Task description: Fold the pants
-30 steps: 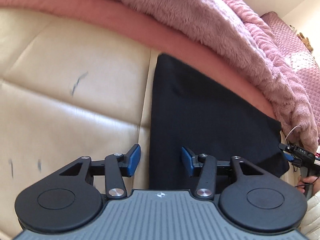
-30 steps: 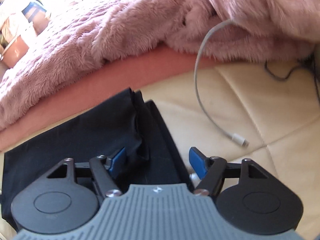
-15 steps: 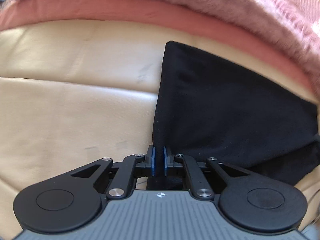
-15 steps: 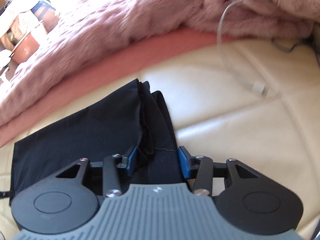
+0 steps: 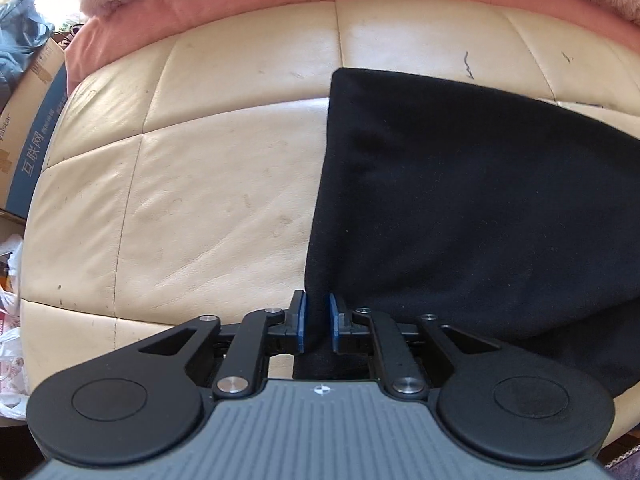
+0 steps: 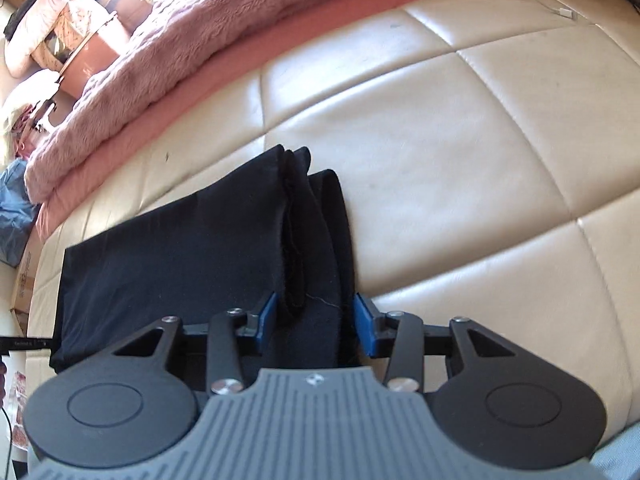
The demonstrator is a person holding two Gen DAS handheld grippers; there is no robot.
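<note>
Black pants (image 5: 480,208) spread centre-right on cream quilted leather cushion (image 5: 200,200). Left tongs (image 5: 317,322) pinching their near edge; right tongs (image 6: 315,322) clamped on bunched folds at lower centre. Blue box (image 5: 36,136) at left edge printed "互联网". Pink fuzzy blanket (image 6: 200,24) along top.

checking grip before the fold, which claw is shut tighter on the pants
The left claw: it pinches one thin edge of the black pants. The right claw spans a thick bunched end, its pads wider apart.
</note>
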